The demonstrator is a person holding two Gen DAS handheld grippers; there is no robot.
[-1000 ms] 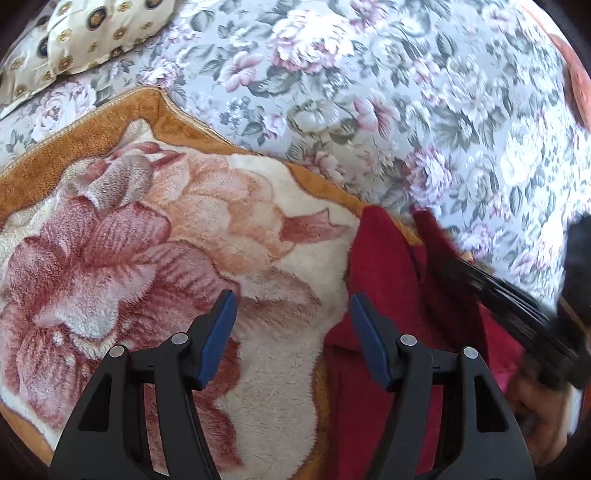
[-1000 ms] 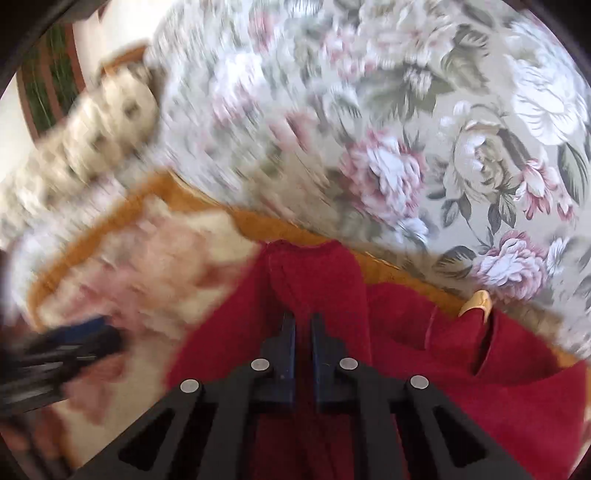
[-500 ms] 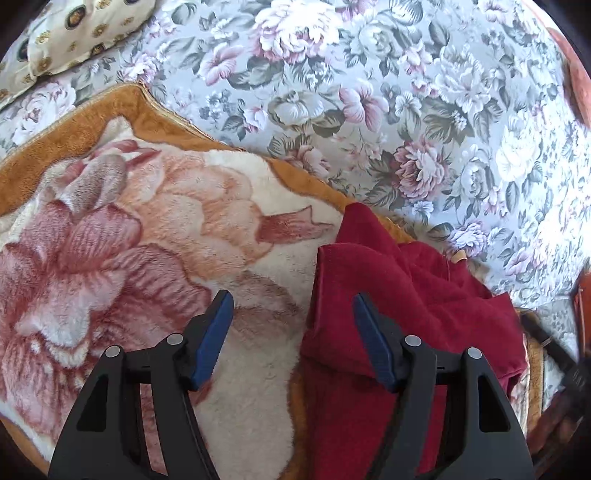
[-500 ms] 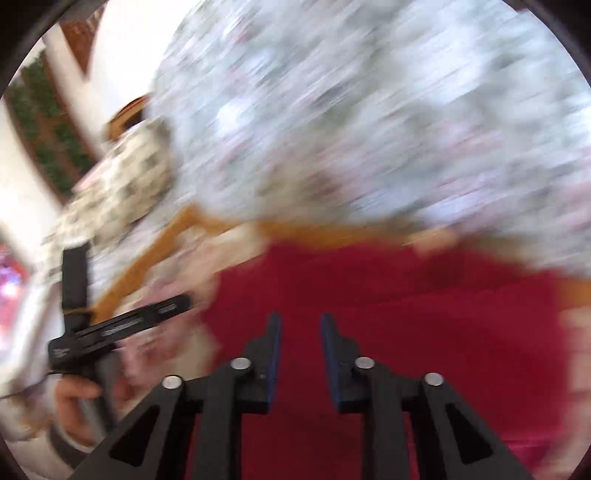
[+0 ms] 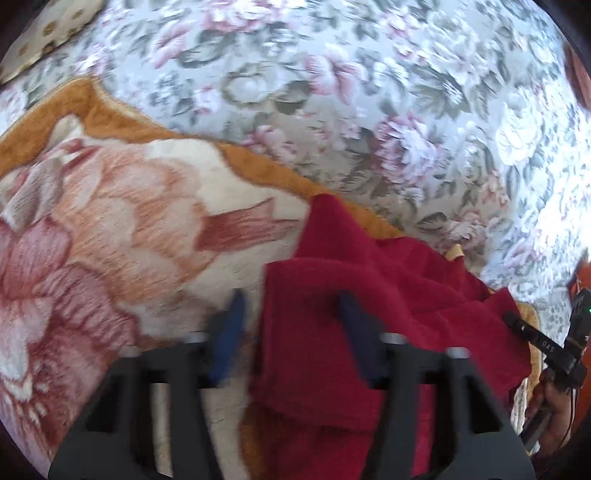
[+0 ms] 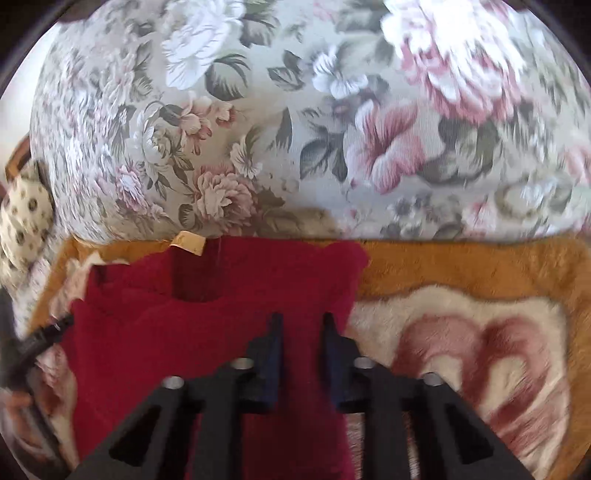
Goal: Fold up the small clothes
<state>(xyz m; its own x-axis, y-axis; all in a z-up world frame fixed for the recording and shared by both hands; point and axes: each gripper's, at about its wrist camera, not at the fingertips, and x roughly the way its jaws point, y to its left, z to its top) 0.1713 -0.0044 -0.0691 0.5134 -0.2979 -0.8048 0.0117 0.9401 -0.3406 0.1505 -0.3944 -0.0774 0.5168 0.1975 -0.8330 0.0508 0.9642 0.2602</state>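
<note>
A dark red knitted garment (image 5: 369, 314) lies bunched on a plush blanket (image 5: 110, 240). It also shows in the right wrist view (image 6: 221, 314), with a tan neck label (image 6: 189, 243) at its far edge. My left gripper (image 5: 291, 314) is open, its jaws either side of the garment's left folded edge. My right gripper (image 6: 300, 325) is open with a narrow gap, low over the garment's right part, holding nothing. The right gripper also shows at the right edge of the left wrist view (image 5: 543, 345).
The plush blanket (image 6: 480, 350) has an orange border and a big pink flower print. It lies on a floral bedsheet (image 5: 369, 92), seen too in the right wrist view (image 6: 295, 129). A spotted pillow (image 5: 55, 33) lies at the far left, and shows in the right view (image 6: 22, 218).
My right gripper has let go of the garment, opened a little and swung to the right side of it. My left gripper has moved right, onto the garment's left edge.
</note>
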